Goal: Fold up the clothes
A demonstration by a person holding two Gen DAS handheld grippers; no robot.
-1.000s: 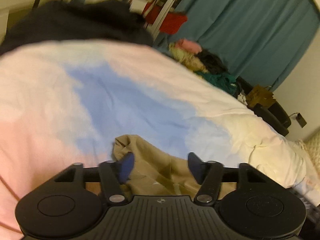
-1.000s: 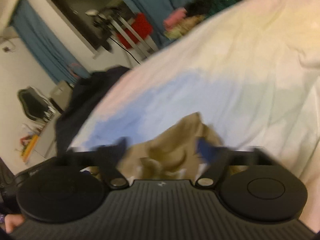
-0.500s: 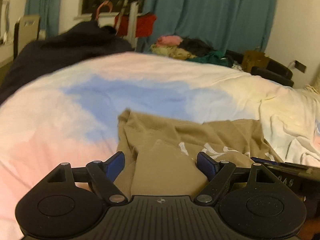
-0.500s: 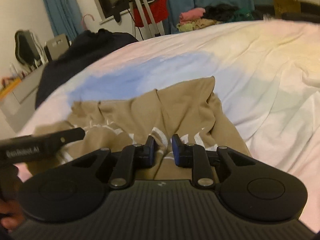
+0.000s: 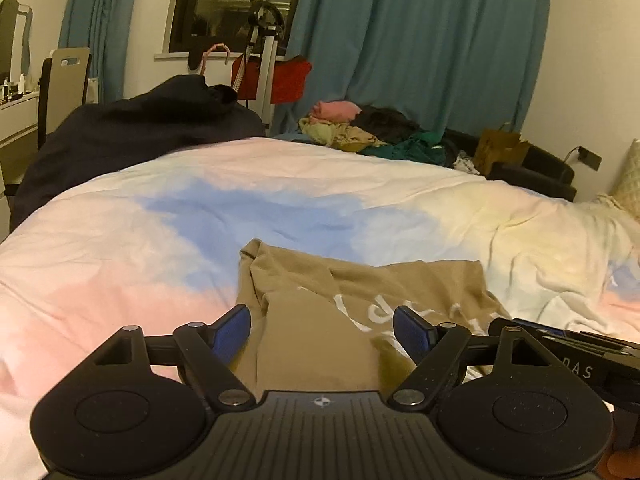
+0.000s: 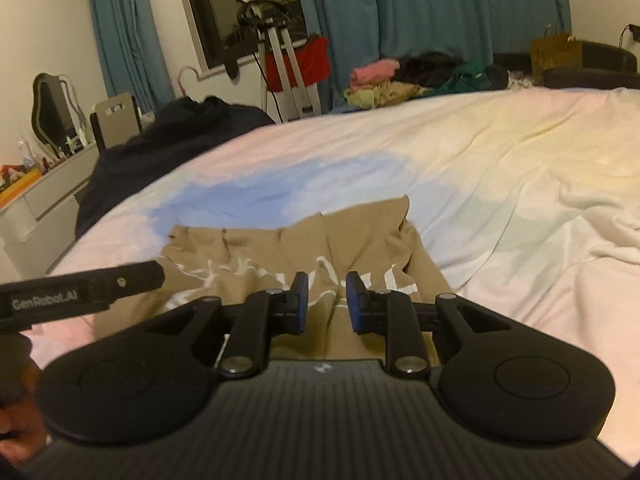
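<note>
This is a bedroom in a home. A wide bed (image 5: 120,240) fills most of both views, covered with a soft duvet in pink, blue and pale yellow patches. Behind it, long teal curtains (image 5: 420,40) hang beside a dark window (image 5: 236,4). A pile of loose clothes (image 5: 360,128) lies beyond the far edge of the bed, and a dark garment (image 5: 152,120) is heaped at the left corner. At the left wall stands a white dresser (image 6: 44,200) with small bottles on it and a wavy mirror (image 6: 52,108) above. A brown paper bag (image 6: 556,52) sits on a black seat (image 6: 592,68) near the right wall.
</note>
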